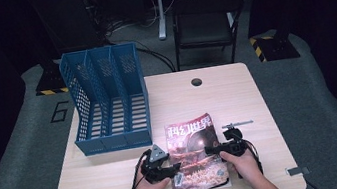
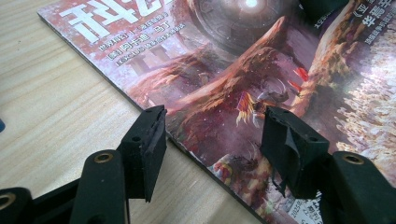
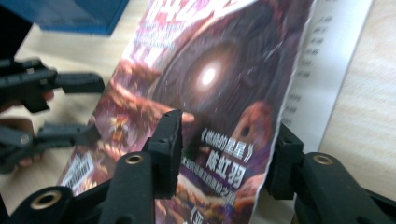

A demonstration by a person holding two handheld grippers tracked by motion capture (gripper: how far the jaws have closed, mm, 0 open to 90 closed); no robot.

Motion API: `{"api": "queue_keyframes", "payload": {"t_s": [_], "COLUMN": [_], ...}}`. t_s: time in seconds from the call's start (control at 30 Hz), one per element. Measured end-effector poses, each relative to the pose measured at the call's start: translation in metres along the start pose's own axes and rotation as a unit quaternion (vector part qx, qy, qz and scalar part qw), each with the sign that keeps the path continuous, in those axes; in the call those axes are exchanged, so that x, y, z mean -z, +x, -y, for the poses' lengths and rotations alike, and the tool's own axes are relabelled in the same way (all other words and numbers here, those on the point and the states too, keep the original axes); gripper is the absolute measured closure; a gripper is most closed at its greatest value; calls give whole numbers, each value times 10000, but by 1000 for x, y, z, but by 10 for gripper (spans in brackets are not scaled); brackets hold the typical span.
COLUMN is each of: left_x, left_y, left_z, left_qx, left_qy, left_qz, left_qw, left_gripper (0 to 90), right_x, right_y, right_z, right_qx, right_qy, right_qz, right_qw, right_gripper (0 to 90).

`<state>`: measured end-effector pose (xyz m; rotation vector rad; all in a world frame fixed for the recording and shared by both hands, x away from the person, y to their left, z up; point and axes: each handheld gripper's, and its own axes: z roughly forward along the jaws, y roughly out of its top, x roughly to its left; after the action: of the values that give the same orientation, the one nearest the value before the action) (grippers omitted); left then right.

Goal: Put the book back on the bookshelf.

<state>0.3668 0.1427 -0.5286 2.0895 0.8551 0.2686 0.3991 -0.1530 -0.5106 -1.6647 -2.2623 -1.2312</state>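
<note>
Because the magazine (image 1: 197, 153) is thin and made of paper, it looks light, floppy and easy to tear. It lies flat on the wooden table (image 1: 118, 178), just in front of the blue file rack (image 1: 107, 103) and a little to its right. Its cover looks shiny, so it may slip.

From the left gripper (image 2: 212, 140) view, the jaws stand apart over the magazine's near edge. One jaw is over the bare table and one is over the cover. They are not pinching anything.

In the right gripper (image 3: 224, 154) view, the cover's right edge has lifted off the white page (image 3: 327, 70) under it. One jaw is on top of the cover and one is below its raised edge. The picture is blurry, so I cannot tell if the pads press on the paper yet.

I think the best place to hold the magazine is by its thick side, where all the pages join, not by one loose sheet. Holding both sides should stop it from sagging. A grip on the cover alone could rip it or let the pages flop open.
</note>
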Motion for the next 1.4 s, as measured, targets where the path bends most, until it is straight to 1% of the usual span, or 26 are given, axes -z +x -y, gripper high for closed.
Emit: {"api": "queue_keyframes", "payload": {"t_s": [0.03,0.13,0.17,0.23,0.43,0.47,0.53,0.57,0.6,0.67,0.7,0.73,0.77,0.8,0.83,0.87,1.07,1.1,1.13,1.23,1.27,1.33,1.4], "left_x": [0,0,0,0,0,0,0,0,0,0,0,0,0,0,0,0,0,0,0,0,0,0,0], "left_y": [0,0,0,0,0,0,0,0,0,0,0,0,0,0,0,0,0,0,0,0,0,0,0], "left_z": [0,0,0,0,0,0,0,0,0,0,0,0,0,0,0,0,0,0,0,0,0,0,0], "left_qx": [0,0,1,1,4,4,3,3,4,4,4,5,-2,5,5,5,2,4,0,1,3,2,3], "left_qy": [0,-2,-1,0,-2,4,-1,-1,-1,-2,-3,-2,0,-2,-2,-2,-2,-3,-2,-3,-3,-3,-2], "left_qz": [0,-3,-3,-4,-7,-10,-7,-7,-7,-6,-6,-6,-11,-5,-5,-5,-6,-6,-6,-6,-7,-5,-7], "left_qw": [10000,10000,10000,10000,10000,10000,10000,10000,10000,10000,10000,10000,10000,10000,10000,10000,10000,10000,10000,10000,10000,10000,10000], "left_gripper": [401,401,401,401,401,401,401,402,401,401,401,401,401,401,401,401,401,401,401,402,401,401,401], "right_x": [0,0,-1,-1,-2,-2,-3,-3,-3,-3,-3,-3,-2,-2,-2,-2,-3,-2,-3,-3,-3,-4,-4], "right_y": [1,3,4,4,4,3,4,4,4,4,3,3,2,0,-1,-2,-4,-3,-4,-5,-7,-9,-9], "right_z": [0,0,1,1,1,1,1,1,0,0,0,0,0,0,0,0,1,2,2,2,2,3,3], "right_qx": [43,102,163,171,164,194,222,222,276,280,237,237,92,139,66,101,36,-60,-85,-122,-87,-126,-103], "right_qy": [31,53,61,59,138,172,204,204,228,247,257,257,283,244,275,266,279,336,334,344,321,289,259], "right_qz": [43,38,80,78,-34,-92,-123,-123,-105,-100,-95,-95,-126,-136,-157,-158,-223,-277,-300,-357,-378,-451,-472], "right_qw": [10000,9999,9998,9998,9998,9996,9995,9995,9993,9993,9993,9993,9995,9995,9995,9995,9994,9990,9990,9987,9987,9985,9985], "right_gripper": [563,564,563,560,555,542,541,541,543,570,598,598,633,652,675,688,735,752,760,773,781,800,816]}}
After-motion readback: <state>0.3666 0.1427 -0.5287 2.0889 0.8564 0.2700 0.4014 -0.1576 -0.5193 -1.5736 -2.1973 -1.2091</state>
